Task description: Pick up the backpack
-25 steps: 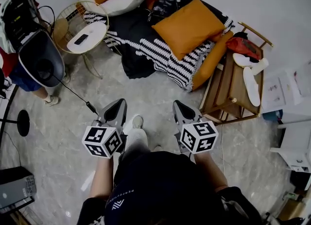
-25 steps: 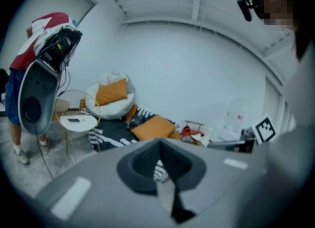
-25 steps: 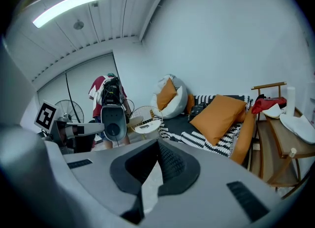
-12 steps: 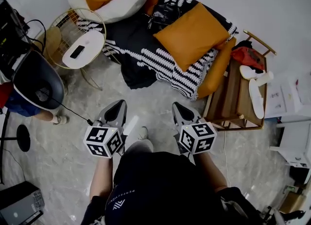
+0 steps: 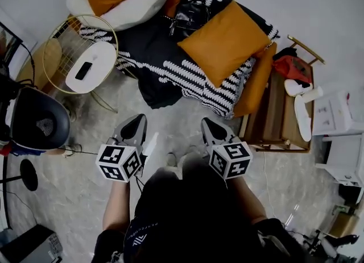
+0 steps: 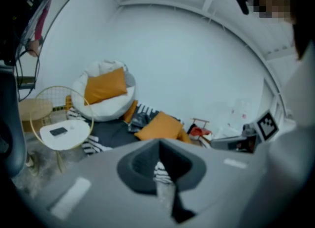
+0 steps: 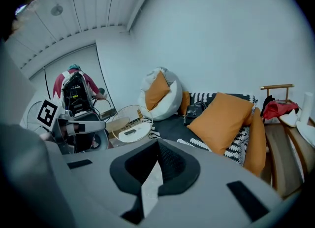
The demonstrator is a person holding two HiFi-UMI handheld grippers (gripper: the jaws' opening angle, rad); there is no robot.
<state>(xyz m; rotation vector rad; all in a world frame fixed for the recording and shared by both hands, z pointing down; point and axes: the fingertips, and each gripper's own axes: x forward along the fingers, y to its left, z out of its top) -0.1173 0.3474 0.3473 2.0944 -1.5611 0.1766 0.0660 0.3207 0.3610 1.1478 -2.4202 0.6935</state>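
- Head view is showing me a dark chair (image 5: pixel 34 124) at far left, with a round white surface (image 5: pixel 94 63) in a wire frame beside it. Both are standing off the line I am steering along.
- Next, my left hand-held gripper (image 5: pixel 136 122) is hanging low in front of the person's body, its jaws pressed fully together on nothing. I judge it is travelling closed because nothing is within reach yet.
- Up the middle, the backpack (image 5: pixel 190 17), small and black, is lying on the bed (image 5: pixel 151 40) near the wall. It is sitting between the white beanbag (image 5: pixel 131 0) and the orange cushion (image 5: pixel 227 43), well apart from both tools.
- My right hand-held gripper (image 5: pixel 210 124) is riding level with the left one, likewise clamped tight and empty. It is pointing toward the striped blanket (image 5: pixel 187 77) at the bed's near edge.
- At far right, a wooden rack (image 5: pixel 273 114) is standing against the bed's end, out of my way.
- Against a second ago, the chair and the white surface are sliding down the picture, and the bed's near edge is drawing closer to the tools. I read this as still walking in on the approach.
- Both pairs of jaws are staying closed, and the pair are keeping the same side-by-side carry.
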